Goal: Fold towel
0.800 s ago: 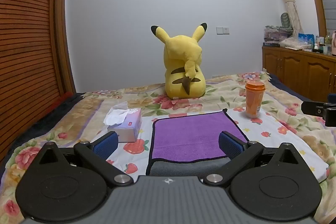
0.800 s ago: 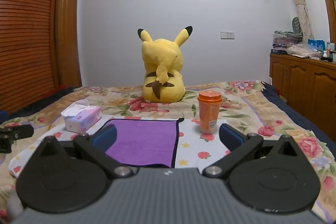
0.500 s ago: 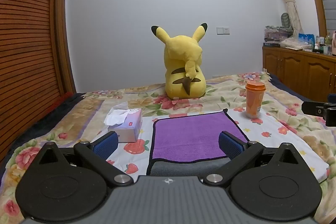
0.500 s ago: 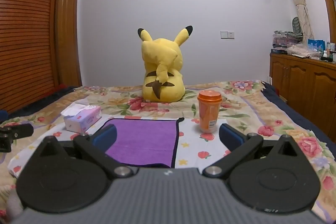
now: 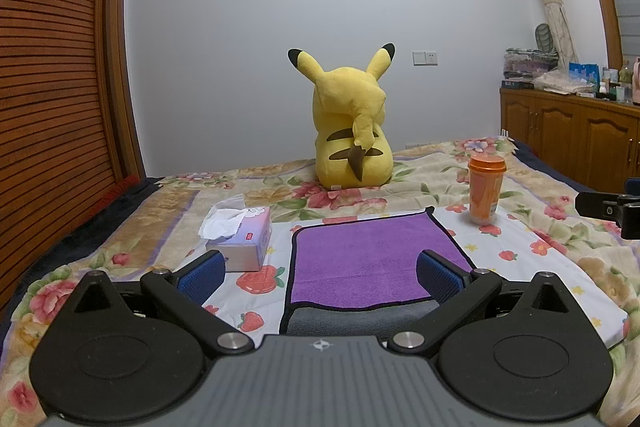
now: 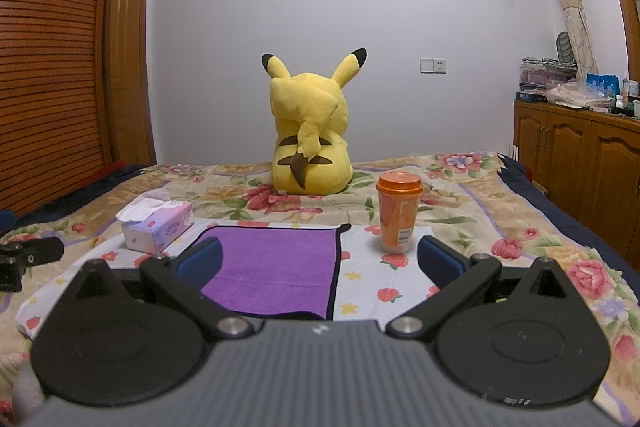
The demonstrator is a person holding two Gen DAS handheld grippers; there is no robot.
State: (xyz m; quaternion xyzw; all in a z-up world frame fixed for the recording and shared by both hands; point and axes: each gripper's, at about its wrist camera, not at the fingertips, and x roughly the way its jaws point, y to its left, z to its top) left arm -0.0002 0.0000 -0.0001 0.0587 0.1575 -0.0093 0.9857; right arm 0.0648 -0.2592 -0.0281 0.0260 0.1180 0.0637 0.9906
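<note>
A purple towel (image 5: 368,259) with a dark border lies flat on the bed; its near edge shows a grey underside (image 5: 360,321). It also shows in the right wrist view (image 6: 276,267). My left gripper (image 5: 320,277) is open and empty, hovering just in front of the towel's near edge. My right gripper (image 6: 320,261) is open and empty, with the towel's right edge between its fingers from this view. The right gripper shows at the right edge of the left wrist view (image 5: 612,209); the left gripper shows at the left edge of the right wrist view (image 6: 28,261).
A tissue box (image 5: 240,239) stands left of the towel. An orange cup with lid (image 5: 485,189) stands at its far right. A yellow plush toy (image 5: 350,139) sits behind. Wooden cabinets (image 5: 568,139) line the right side, a slatted wardrobe (image 5: 48,87) the left.
</note>
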